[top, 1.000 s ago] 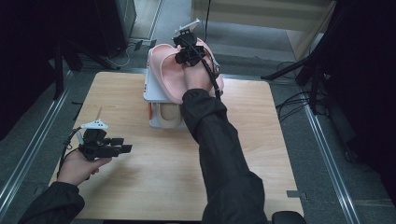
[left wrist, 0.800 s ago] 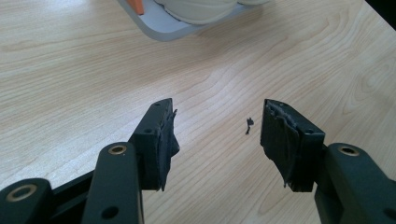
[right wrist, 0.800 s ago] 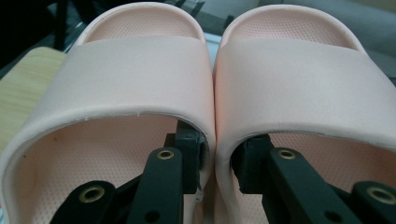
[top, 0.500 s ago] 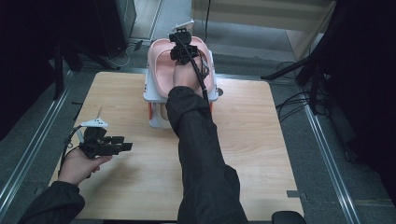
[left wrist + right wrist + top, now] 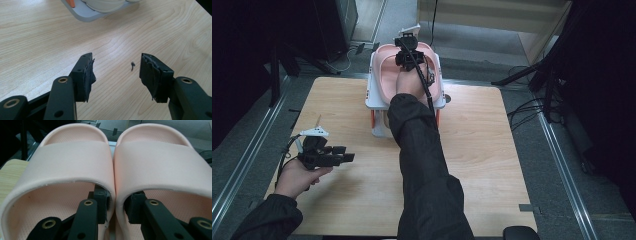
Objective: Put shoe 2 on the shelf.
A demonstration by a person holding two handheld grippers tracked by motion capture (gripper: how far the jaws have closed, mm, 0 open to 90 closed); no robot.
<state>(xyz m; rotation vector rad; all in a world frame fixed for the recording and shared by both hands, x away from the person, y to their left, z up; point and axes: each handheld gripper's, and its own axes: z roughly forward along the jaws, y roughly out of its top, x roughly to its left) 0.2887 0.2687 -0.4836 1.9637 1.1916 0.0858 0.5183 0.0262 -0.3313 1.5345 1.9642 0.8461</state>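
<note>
The right gripper (image 5: 116, 205) reaches into a pair of pink slippers (image 5: 75, 162) on a white rack (image 5: 374, 95) at the table's (image 5: 482, 150) far edge, its jaws clamping their touching inner walls. The slippers are smooth, wide-strapped, with dimpled footbeds. The left gripper (image 5: 116, 75) hovers open above bare wood.

Two slippers (image 5: 75, 162) side by side on rack (image 5: 377, 97) at table (image 5: 492, 150) far edge.

Pink slippers (image 5: 75, 157) (dimpled insoles), pale wood-grain table (image 5: 482, 150).

Bare desk (image 5: 482, 160) lies open from three to nine o'clock; at twelve, the slippers (image 5: 387, 82) on their white stand (image 5: 377, 102) block passage.
</note>
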